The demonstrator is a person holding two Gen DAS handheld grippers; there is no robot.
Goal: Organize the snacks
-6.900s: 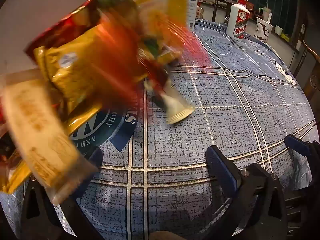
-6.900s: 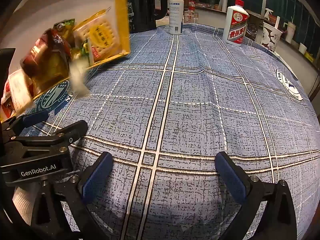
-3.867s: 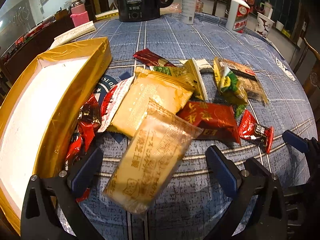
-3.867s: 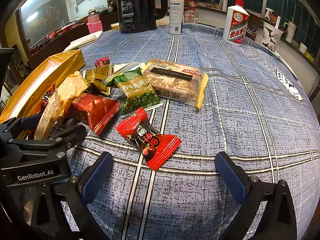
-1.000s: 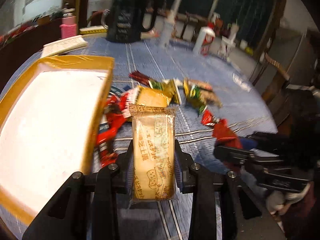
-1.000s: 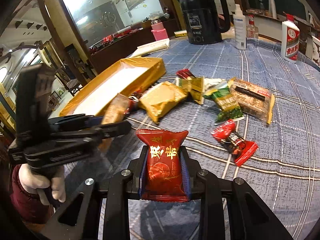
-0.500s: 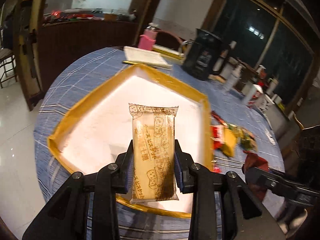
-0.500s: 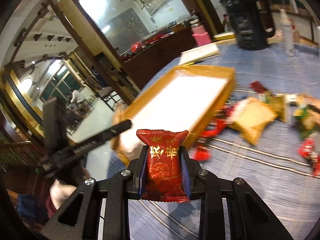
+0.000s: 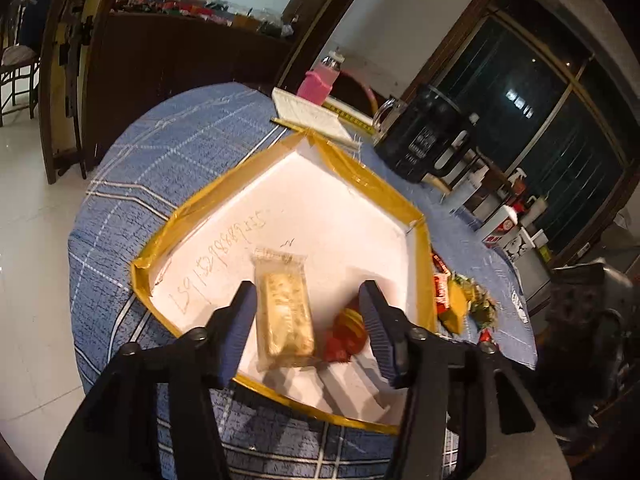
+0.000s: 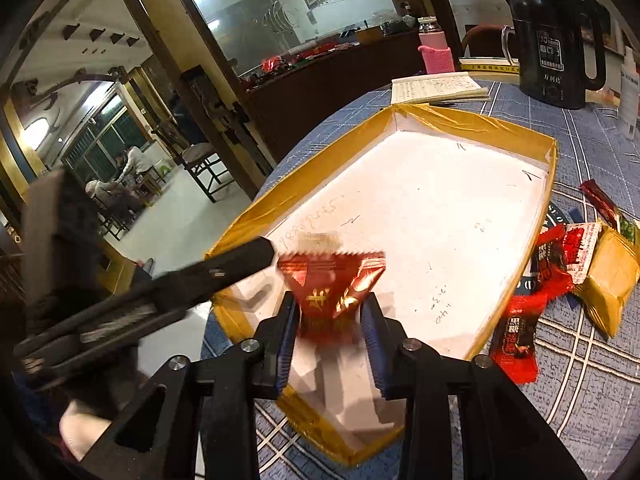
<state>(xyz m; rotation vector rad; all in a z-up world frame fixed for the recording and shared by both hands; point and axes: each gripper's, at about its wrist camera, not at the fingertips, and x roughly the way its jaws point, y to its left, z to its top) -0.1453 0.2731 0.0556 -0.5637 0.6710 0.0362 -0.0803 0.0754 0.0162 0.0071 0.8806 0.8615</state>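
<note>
gold-taped box with a white floor is taking its first snacks: the release step is in hand. left gripper jaws are opening, and the pale biscuit pack lies free between them on the box floor. right gripper jaws are opening too; the red packet, gold characters on it, looks to be slipping out, blurred. next, i judge, both return for the loose snacks at 3 o'clock of the box. handwritten digits mark the floor; kettle label unreadable.
</note>
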